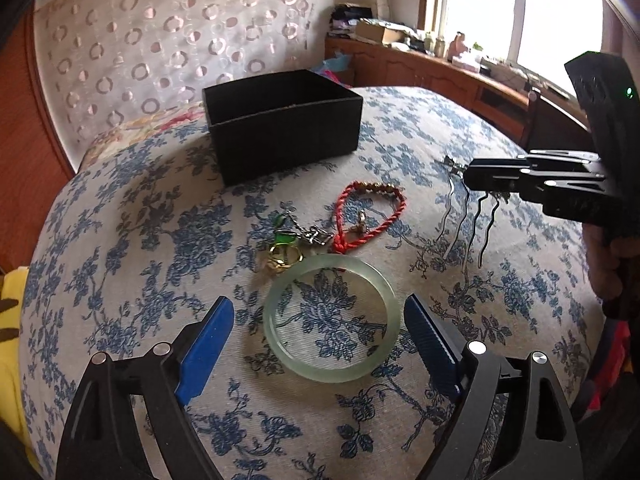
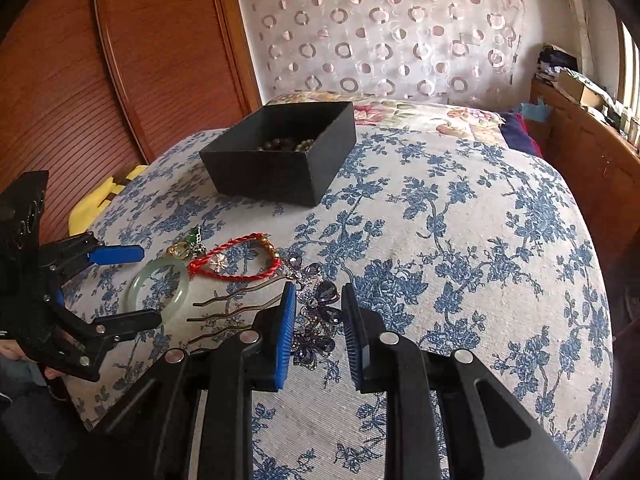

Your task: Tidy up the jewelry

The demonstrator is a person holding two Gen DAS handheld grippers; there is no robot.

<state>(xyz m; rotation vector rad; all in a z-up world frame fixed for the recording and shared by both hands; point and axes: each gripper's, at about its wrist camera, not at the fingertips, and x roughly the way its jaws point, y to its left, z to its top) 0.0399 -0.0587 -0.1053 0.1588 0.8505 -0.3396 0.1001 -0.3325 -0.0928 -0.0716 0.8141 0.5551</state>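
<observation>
Two grippers: both yours, both over the bed (image 2: 460, 216) with its blue-flowered cover.
Left gripper (image 1: 318, 334): jaws spread wide and opening, straddling the jade bangle (image 1: 330, 318); the blue pads (image 1: 208, 344) stand clear of the ring on either side, so nothing is gripped.
Right gripper (image 2: 318, 320): jaws drawn narrow around the jewelled head of the hair comb (image 2: 316, 320); in the left wrist view you have it held clear of the cover, its wavy prongs hanging down.
Jade bangle: lies flat on the cover, between your left jaws.
Red cord bracelet (image 1: 370, 210): on the cover just beyond the bangle, gold beads along its far side, a small metal charm inside its loop.
Gold ring (image 1: 282, 258): touching the bangle's far-left edge, beside a green-stoned chain piece (image 1: 294, 232); the small tangle is too fine to sort further.
Black box (image 2: 280, 152): open-topped, well beyond the loose pieces, toward the head of the bed; dark beads (image 2: 286, 145) lie inside.
Surroundings: patterned curtain (image 2: 384, 32) behind the bed, wooden cabinet (image 1: 440, 68) under the window.
</observation>
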